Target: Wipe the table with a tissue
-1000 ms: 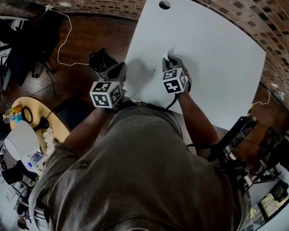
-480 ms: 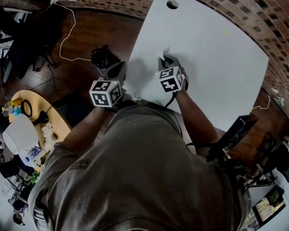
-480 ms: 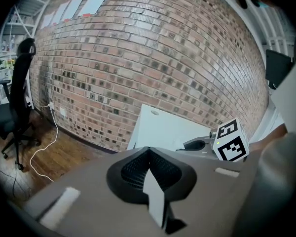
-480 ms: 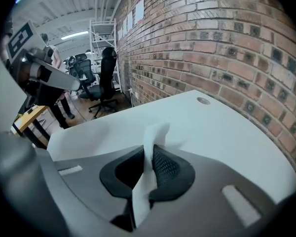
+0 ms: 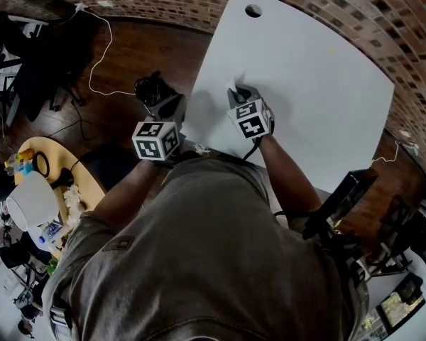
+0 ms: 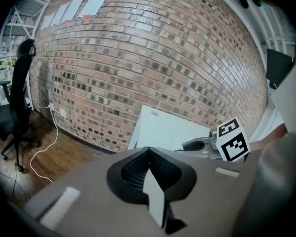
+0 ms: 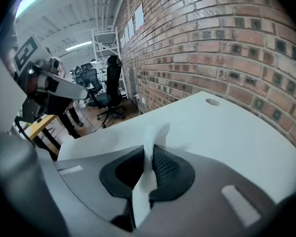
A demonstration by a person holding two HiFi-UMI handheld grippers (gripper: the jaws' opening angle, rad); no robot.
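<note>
Step in hand: wiping, judged to be mid-stroke.

Right tongs (image 7: 149,154): pressed together on the tissue (image 7: 155,132). One fold standing up past the tips, a tail trailing back through the slot behind the pads. Gripped mid-sheet, probably to leave loose paper on the tip side for meeting the surface (image 7: 227,127).

From the head view: right tongs (image 5: 236,91) low over the near-left part of the surface (image 5: 326,84), tissue (image 5: 233,84) at the tips. Actual contact with the surface hard to confirm, white on white.

Left tongs (image 6: 148,164): pressed together, carrying nothing identifiable. Pale strip (image 6: 157,201) in the slot behind the pads; tissue scrap or tool part, cannot tell. Left tongs (image 5: 172,106) held off the surface, just beside its left edge, over the floor (image 5: 128,55). Likely parked there to leave the wiping path open.

Next move, as a judgement:
- Press the tips down until the free fold flattens.
- Sweep across the rest of the surface, toward the far edge with the hole (image 5: 253,11).
- Hold firm clamp pressure throughout; thin paper likely to tear or slide out under a hard drag.
- Avoid scraping bare pads on the surface.
</note>
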